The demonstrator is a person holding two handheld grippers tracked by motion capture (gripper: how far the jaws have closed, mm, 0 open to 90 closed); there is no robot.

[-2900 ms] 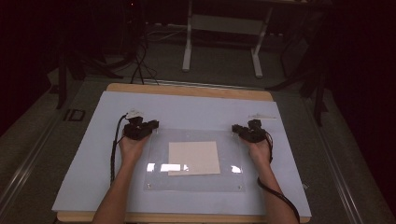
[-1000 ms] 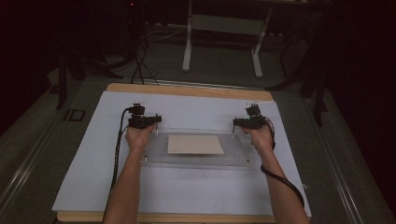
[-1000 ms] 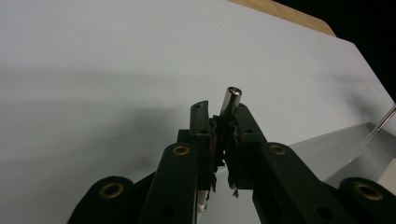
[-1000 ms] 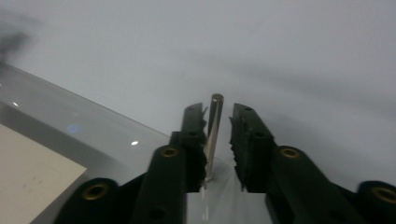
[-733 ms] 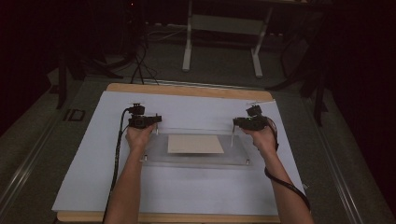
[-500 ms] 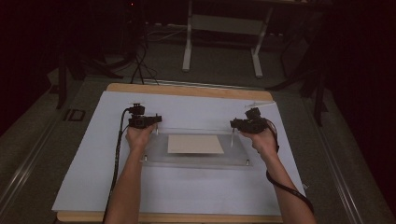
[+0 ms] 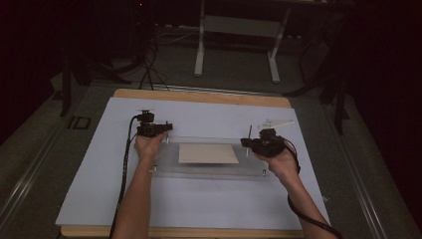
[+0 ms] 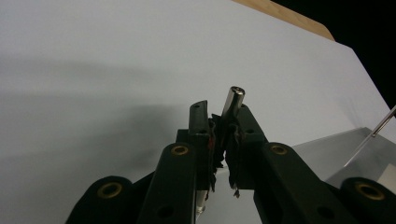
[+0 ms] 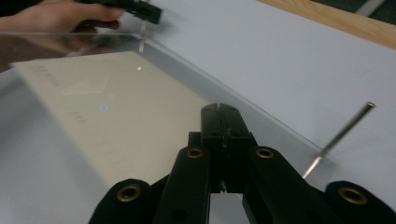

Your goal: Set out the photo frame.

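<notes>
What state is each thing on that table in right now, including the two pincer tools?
Left gripper: shut on a metal post at the clear panel's corner.
Right gripper: jaws just closed, shut, nothing between them.
Clear panel: lying on the table, thin posts upright at its corners.
Beige sheet: flat, under the panel.
</notes>
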